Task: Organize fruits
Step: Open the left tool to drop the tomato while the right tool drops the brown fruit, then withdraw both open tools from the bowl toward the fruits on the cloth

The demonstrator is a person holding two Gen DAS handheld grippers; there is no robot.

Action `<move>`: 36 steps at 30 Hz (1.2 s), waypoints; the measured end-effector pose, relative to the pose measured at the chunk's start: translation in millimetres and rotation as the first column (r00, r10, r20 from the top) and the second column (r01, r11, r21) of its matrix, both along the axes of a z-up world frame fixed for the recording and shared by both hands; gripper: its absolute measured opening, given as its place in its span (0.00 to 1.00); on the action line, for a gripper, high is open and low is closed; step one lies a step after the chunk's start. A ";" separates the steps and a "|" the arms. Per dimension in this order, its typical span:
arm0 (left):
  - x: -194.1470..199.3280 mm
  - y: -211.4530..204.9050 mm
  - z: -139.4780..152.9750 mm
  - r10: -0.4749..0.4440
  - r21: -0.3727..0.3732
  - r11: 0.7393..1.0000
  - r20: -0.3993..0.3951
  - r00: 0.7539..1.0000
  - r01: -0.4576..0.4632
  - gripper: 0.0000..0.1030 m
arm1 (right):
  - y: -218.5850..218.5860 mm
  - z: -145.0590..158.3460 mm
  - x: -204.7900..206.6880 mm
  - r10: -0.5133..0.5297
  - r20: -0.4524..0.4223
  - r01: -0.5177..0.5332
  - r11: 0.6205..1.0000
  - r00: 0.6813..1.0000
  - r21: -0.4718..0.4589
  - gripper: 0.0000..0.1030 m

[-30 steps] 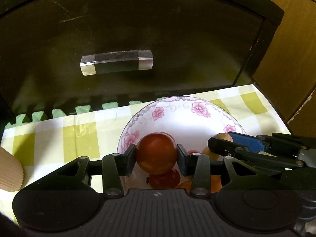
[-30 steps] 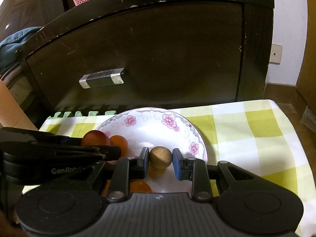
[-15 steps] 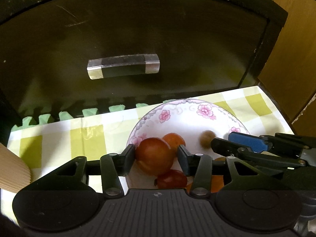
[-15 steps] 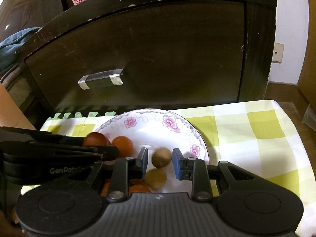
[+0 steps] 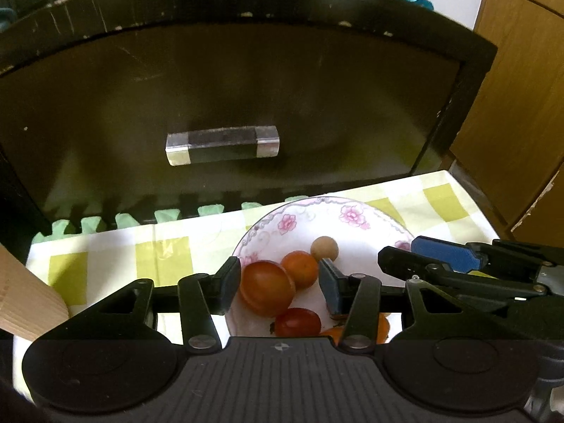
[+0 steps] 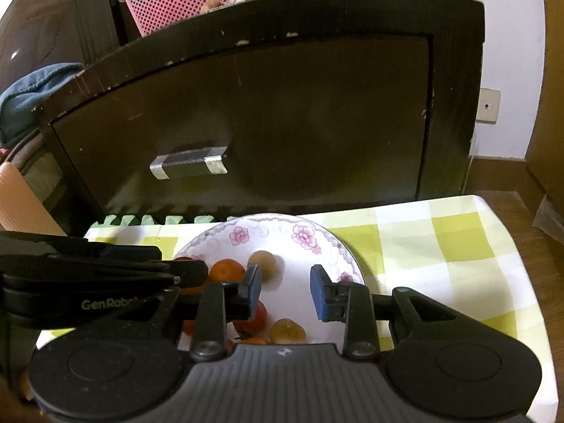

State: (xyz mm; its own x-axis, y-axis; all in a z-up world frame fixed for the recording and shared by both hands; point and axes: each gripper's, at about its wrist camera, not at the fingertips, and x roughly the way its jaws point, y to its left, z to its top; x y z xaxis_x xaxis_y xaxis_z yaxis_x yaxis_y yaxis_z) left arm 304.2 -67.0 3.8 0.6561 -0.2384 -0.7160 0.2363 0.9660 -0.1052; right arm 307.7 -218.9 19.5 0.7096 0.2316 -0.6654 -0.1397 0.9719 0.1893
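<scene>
Release step over white floral-rimmed porcelain bowl (image 5: pixel 356 213). Left gripper (image 5: pixel 278 283) jaws just opening, spread clear of large red-orange round fruit (image 5: pixel 267 287) lying in bowl; right gripper (image 6: pixel 285 294) spread, empty, small tan fruit (image 6: pixel 262 262) dropped. Next, probably: withdrawing upward without nudging fruit.
</scene>
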 end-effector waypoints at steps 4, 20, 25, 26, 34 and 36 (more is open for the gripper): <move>-7.3 2.1 6.7 -0.009 -0.001 1.000 0.007 1.000 0.009 0.56 | -1.2 7.2 -7.5 -0.002 0.011 0.002 1.000 1.000 -0.003 0.29; -42.3 7.2 20.0 -0.030 0.002 1.000 0.014 0.999 0.030 0.57 | -0.4 24.8 -44.8 -0.003 0.010 0.003 1.000 1.000 -0.001 0.29; -55.2 10.9 20.8 -0.030 0.012 0.999 0.011 0.999 0.030 0.57 | 4.3 25.9 -57.7 0.005 -0.001 -0.005 1.000 1.000 -0.005 0.29; -57.9 12.0 20.8 -0.030 0.013 0.999 0.010 1.000 0.030 0.57 | 5.6 26.1 -60.0 0.006 -0.003 -0.006 1.000 1.000 -0.005 0.29; -79.1 17.2 17.2 -0.047 0.048 0.998 -0.005 0.999 0.047 0.57 | 14.7 25.7 -81.6 0.021 -0.028 -0.021 1.000 0.999 -0.001 0.29; -84.0 18.1 13.9 -0.050 0.053 0.997 -0.014 0.999 0.050 0.57 | 16.7 24.3 -87.1 0.024 -0.036 -0.024 1.000 0.999 0.001 0.29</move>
